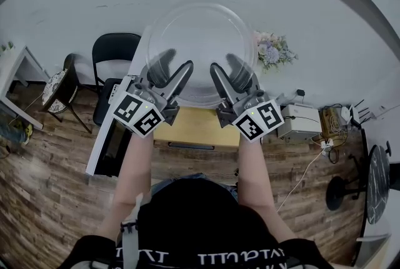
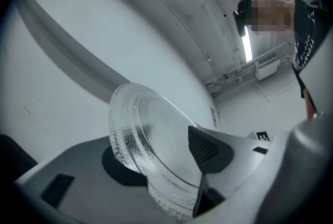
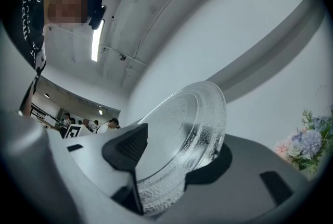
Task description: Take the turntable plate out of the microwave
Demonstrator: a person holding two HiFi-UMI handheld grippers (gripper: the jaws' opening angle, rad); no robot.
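Note:
The clear glass turntable plate (image 1: 200, 36) is held up in the air in front of me, its ribbed rim toward the grippers. My left gripper (image 1: 172, 71) is shut on the near left part of the rim and my right gripper (image 1: 230, 71) on the near right part. In the left gripper view the plate (image 2: 151, 129) stands on edge between the jaws of the left gripper (image 2: 156, 168), one pad (image 2: 205, 147) pressed on its face. The right gripper view shows the same: the plate (image 3: 195, 119) clamped in the right gripper (image 3: 174, 168).
Below the plate are a wooden table (image 1: 194, 127) and, at its left, the white microwave (image 1: 109, 142) with a dark front. A black chair (image 1: 112, 52) stands behind it. Flowers (image 1: 272, 52) and a white box with cables (image 1: 300, 121) sit to the right.

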